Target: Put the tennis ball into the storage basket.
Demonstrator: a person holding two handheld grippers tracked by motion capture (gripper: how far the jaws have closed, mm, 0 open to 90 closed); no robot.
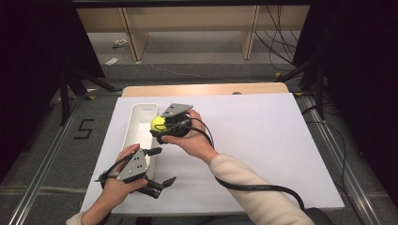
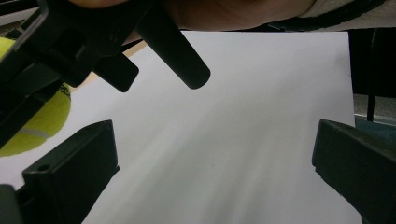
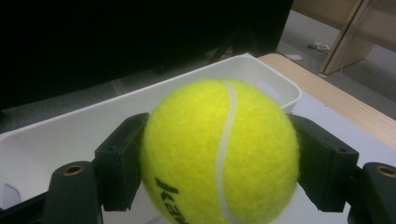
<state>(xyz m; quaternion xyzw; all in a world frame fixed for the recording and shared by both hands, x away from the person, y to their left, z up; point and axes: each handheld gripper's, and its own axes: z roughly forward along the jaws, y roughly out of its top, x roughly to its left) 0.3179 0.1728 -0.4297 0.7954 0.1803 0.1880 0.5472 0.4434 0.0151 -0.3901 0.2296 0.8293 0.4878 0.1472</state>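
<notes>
Right now your right gripper (image 1: 162,127) is clamped on the yellow tennis ball (image 3: 219,151), pads pressing both its sides, and holds it over the right-hand rim of the white bin (image 1: 133,129). Your left gripper (image 1: 158,166) sits near the table's front edge, jaws spread wide with nothing between them.
</notes>
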